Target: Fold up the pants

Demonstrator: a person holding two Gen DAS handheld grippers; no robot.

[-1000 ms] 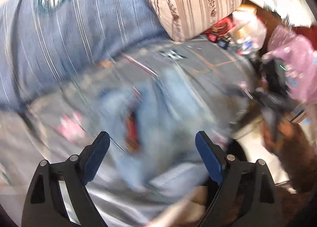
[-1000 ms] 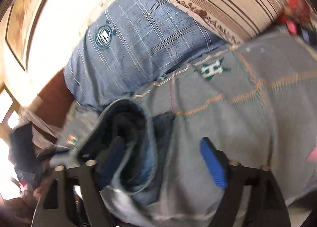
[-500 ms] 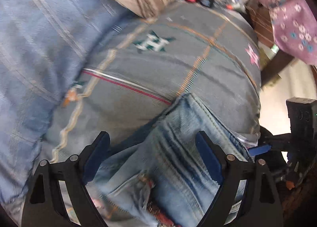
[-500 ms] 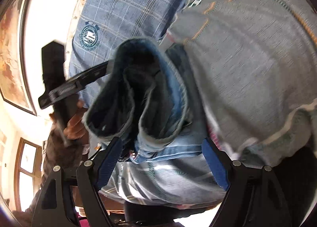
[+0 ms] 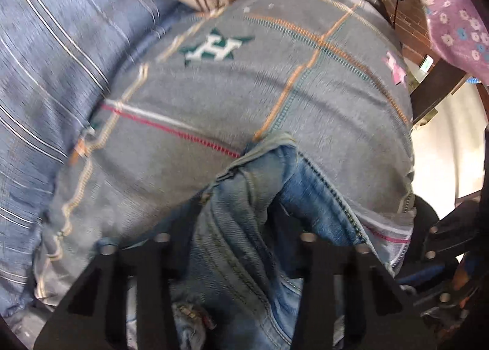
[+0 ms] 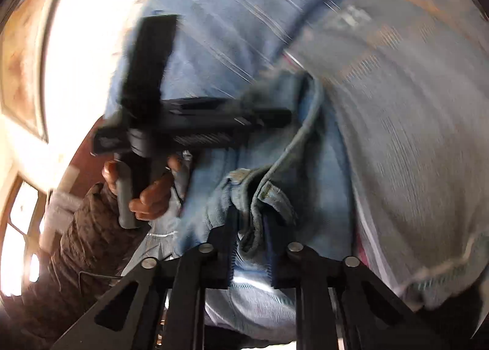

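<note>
Both tools are gripping the pants (image 5: 259,197), bunched at the near edge of the bed's grey blanket (image 5: 189,99). Left hand-held gripper (image 5: 235,227) is clamping thick denim; right hand-held gripper (image 6: 250,246) is pinching the waistband. Risk: the thick bunch may be slipping free, or the blanket snagging underneath.

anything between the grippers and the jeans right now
Nothing visible. The left gripper and right gripper each have a bunch of the jeans between their fingers, closed on the denim, over the grey blanket.
</note>
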